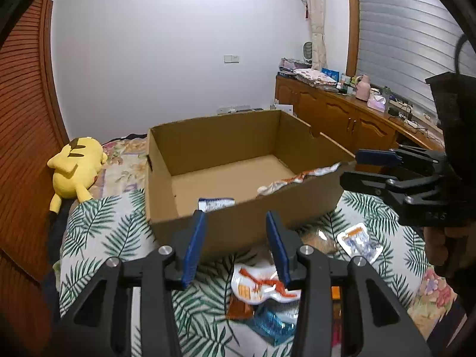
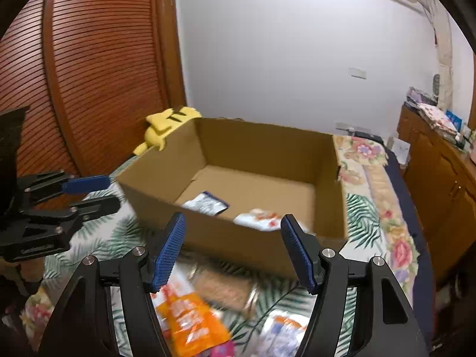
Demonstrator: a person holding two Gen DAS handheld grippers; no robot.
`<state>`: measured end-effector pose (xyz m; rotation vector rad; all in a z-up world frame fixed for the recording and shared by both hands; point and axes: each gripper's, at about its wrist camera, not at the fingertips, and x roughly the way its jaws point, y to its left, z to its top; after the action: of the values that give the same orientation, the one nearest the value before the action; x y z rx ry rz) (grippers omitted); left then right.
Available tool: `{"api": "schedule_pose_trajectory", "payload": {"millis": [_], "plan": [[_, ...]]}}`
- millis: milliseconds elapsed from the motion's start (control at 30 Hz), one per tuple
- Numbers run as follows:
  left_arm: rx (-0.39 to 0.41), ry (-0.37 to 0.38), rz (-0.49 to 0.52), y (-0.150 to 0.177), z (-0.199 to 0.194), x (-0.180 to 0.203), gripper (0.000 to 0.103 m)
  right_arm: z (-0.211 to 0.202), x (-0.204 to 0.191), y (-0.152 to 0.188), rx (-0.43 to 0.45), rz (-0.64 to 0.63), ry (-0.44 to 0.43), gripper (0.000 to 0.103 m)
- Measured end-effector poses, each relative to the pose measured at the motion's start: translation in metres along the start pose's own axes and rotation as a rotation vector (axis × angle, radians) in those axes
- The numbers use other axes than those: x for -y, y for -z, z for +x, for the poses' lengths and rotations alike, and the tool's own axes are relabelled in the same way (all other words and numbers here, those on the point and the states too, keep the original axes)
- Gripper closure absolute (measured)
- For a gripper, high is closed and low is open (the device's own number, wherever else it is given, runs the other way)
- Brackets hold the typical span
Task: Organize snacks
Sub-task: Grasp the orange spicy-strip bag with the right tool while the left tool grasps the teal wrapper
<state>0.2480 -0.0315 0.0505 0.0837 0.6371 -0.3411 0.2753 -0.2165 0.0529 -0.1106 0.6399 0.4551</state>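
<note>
Both the left gripper and right gripper are held part open and empty near the cardboard box; two snack packets are seen inside it, others on the bed

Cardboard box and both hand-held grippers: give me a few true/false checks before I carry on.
1. The box holds two packets. True: a blue-edged packet and a white-orange packet.
2. The left hand-held gripper grips a packet. False: its jaws are apart with nothing between them.
3. The right hand-held gripper is empty. True.
4. No snacks remain outside the box. False: an orange packet and others lie on the bedspread.
5. A plush toy sits inside the box. False: it lies beside it.
</note>
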Motion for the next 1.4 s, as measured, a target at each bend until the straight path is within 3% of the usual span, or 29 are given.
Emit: {"api": "schedule_pose_trajectory", "payload": {"millis": [300,600,1100,1400], "plan": [[-0.010,0.001,-0.005,0.035,-0.020,0.000,0.061,0.007,-0.034,0.037,-0.066,-0.048,-0.073,0.036],[-0.057,0.020,-0.020,0.073,-0.018,0.004,0.061,0.043,-0.056,0.075,-0.188,-0.066,-0.111,0.036],[-0.142,0.031,-0.078,0.113,0.004,-0.002,0.061,0.075,-0.066,0.087,-0.307,-0.120,-0.088,0.036],[-0.165,0.048,-0.098,0.125,0.010,0.004,0.061,0.084,-0.065,0.084,-0.328,-0.103,-0.095,0.037]]}}
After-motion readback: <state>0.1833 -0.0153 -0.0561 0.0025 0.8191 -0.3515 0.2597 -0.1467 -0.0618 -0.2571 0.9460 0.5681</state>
